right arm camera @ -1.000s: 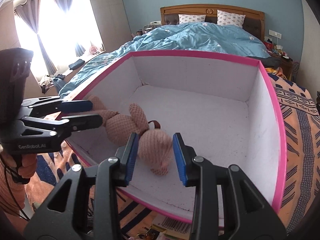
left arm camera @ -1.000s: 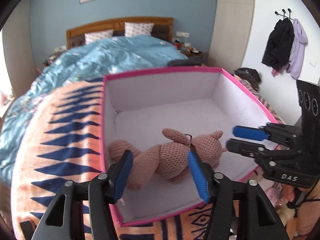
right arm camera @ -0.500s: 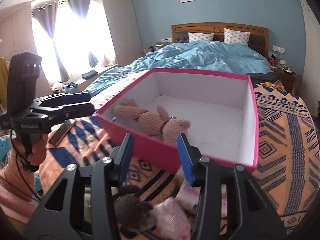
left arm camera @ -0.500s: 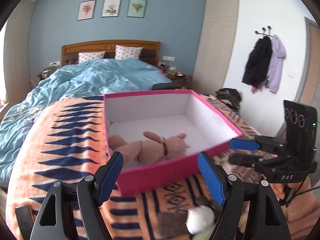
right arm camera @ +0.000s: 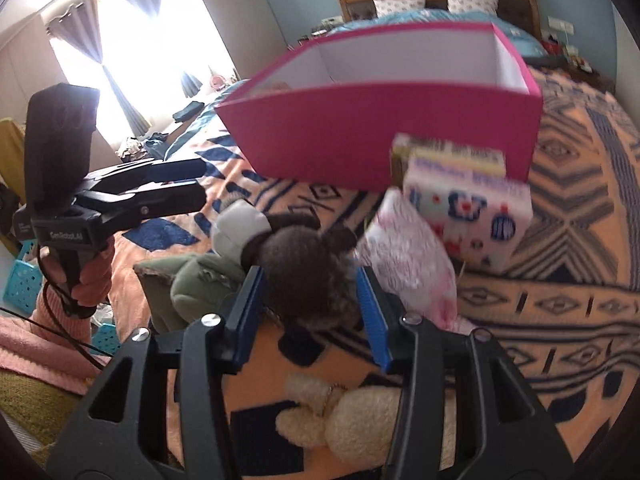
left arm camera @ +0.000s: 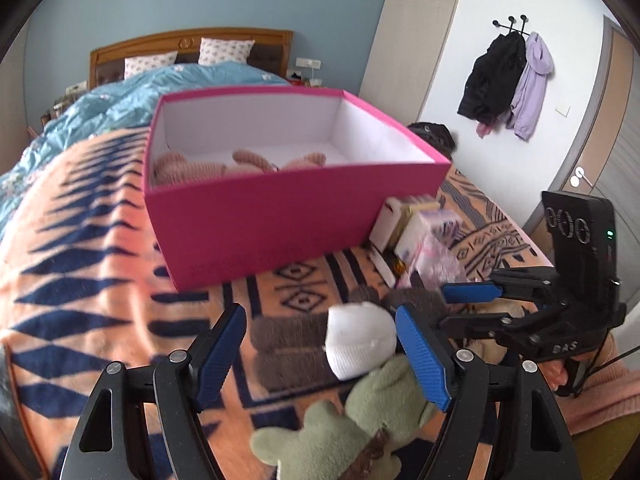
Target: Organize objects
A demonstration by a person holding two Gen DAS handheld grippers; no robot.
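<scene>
Left wrist: pink box [left arm camera: 280, 216] wall, bare blanket [left arm camera: 80, 280] beside

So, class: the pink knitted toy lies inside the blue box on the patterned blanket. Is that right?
Not quite. The box is pink, not blue; the left wrist view shows it. The rest holds: the pink knitted toy lies inside it, and the box stands on the patterned blanket.

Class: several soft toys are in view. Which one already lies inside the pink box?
The pink knitted toy; it lies inside the pink box, while the other soft toys lie outside it on the blanket.
</scene>
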